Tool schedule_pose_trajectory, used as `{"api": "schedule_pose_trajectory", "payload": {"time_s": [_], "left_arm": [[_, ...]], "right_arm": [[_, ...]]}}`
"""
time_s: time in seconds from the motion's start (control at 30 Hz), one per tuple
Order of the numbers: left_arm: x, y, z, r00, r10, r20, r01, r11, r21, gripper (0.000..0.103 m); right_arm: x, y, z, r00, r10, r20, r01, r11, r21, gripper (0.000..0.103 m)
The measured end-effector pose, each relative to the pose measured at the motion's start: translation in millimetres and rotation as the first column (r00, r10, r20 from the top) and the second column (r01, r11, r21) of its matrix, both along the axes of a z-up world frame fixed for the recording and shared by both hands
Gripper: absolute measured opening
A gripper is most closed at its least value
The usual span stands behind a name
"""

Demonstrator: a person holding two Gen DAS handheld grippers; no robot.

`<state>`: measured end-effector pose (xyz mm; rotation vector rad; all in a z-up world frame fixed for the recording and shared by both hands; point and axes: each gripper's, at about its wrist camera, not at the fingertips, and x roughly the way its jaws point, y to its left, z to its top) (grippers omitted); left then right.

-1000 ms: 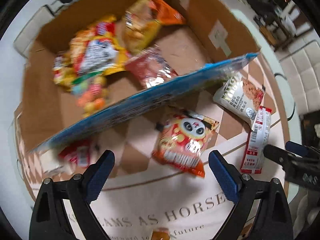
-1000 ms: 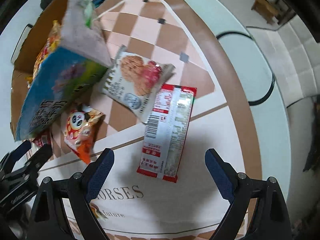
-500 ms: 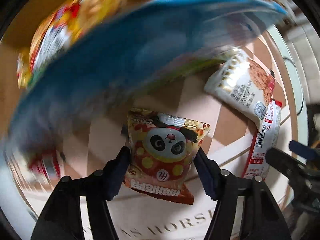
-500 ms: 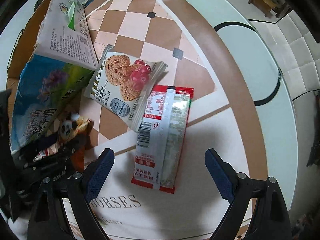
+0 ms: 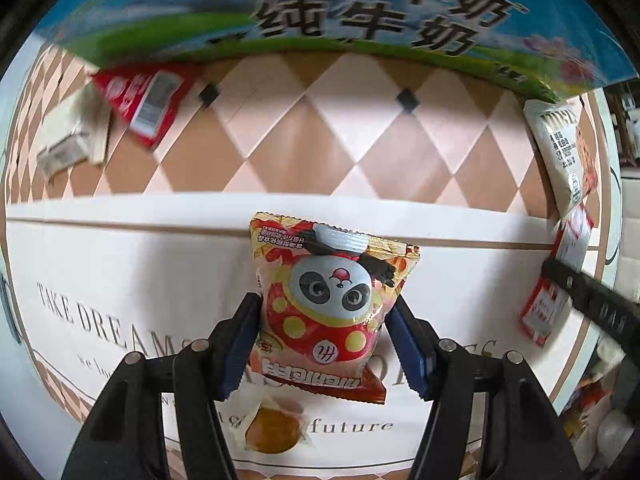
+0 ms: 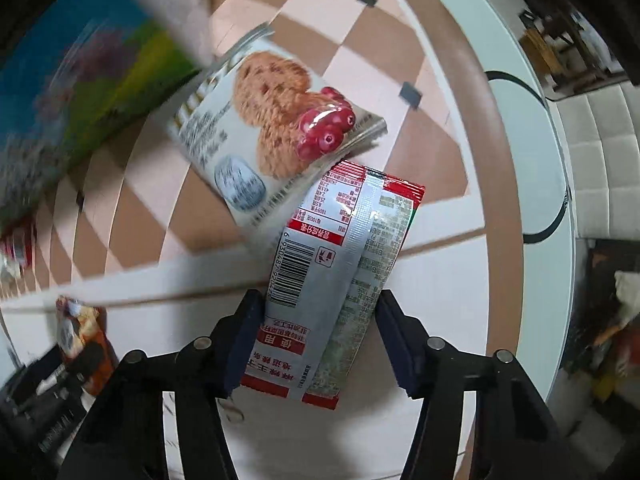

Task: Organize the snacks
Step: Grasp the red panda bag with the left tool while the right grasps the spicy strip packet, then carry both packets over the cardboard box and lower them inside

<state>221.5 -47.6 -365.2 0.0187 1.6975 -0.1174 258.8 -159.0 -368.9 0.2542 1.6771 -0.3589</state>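
Note:
An orange-and-red panda snack bag (image 5: 332, 280) sits lifted just over the white band of the table mat (image 5: 120, 264). My left gripper (image 5: 323, 320) is shut on it, with both blue pads squeezing its sides. In the right wrist view a long red-and-silver packet (image 6: 340, 240) with a barcode lies on the mat. My right gripper (image 6: 319, 308) is closing, and its pads press on the packet's lower half. The same packet (image 5: 548, 308) shows at the right edge of the left wrist view. The panda bag (image 6: 80, 332) appears at the lower left of the right wrist view.
A blue-and-green milk carton flap (image 5: 320, 8) hangs over the far side. A white cookie packet (image 6: 272, 128) overlaps the red packet's top end. A red packet (image 5: 148, 96) and a pale box (image 5: 72, 140) lie at the far left. A wrapped bun (image 5: 272, 432) lies below my left gripper. The table rim (image 6: 532, 200) curves along the right.
Both grippers came down and went from wide open to closed, the left on the panda bag first, then the right on the red-and-silver packet. The panda bag has shifted onto the white band.

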Motion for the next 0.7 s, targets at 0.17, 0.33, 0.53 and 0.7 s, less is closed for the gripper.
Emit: {"api": "schedule_pose_trajectory", "payload": {"time_s": [0.17, 0.33, 0.53, 0.7], "left_arm": [[-11, 10, -3, 1.000, 0.001, 0.002, -0.001, 1.000, 0.010, 0.061], [-27, 8, -15, 1.000, -0.023, -0.009, 0.023, 0.999, 0.037, 0.061], [-35, 15, -22, 1.000, -0.024, 0.005, 0.024, 0.999, 0.038, 0.063], [-30, 9, -20, 1.000, -0.026, 0.005, 0.025, 0.999, 0.041, 0.063]], "right_arm": [[-33, 31, -4, 0.991, 0.120, -0.062, -0.116, 0.992, 0.058, 0.058], [-54, 55, -7, 0.977, 0.194, -0.091, -0.187, 0.979, 0.079, 0.058], [-53, 57, -9, 0.982, 0.168, -0.090, -0.161, 0.984, 0.073, 0.060], [-51, 44, -6, 0.987, 0.140, -0.085, -0.136, 0.989, 0.053, 0.066]]}}
